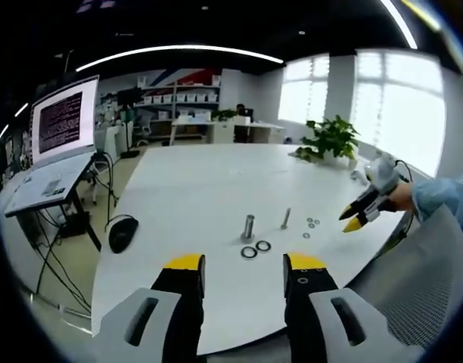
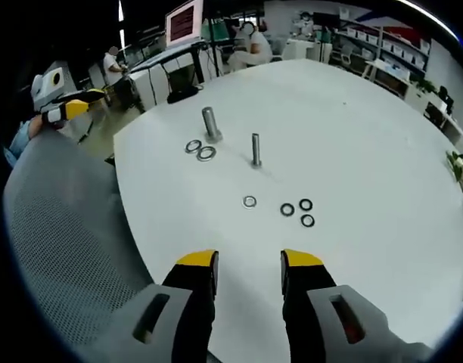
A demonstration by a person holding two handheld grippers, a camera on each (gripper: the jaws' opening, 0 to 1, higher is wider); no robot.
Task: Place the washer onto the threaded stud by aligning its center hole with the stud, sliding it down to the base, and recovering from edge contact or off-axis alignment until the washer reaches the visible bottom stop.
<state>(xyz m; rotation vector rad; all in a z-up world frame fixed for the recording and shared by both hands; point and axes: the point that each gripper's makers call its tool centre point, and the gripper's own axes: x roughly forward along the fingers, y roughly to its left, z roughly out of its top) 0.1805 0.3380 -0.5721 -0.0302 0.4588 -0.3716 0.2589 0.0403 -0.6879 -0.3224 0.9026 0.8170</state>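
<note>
Both your left tongs and right tongs are spread, holding nothing. The small silver metal washer lies flat on the white counter near the slim threaded steel stud; it looks light, stiff and slippery, so pinch across its rim.

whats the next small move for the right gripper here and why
Probably ease the right gripper forward and down toward the lone small washer. Its jaws stand open and empty above the white table, the washer lies flat just ahead of them, and the thin stud stands bare beyond it.
</note>
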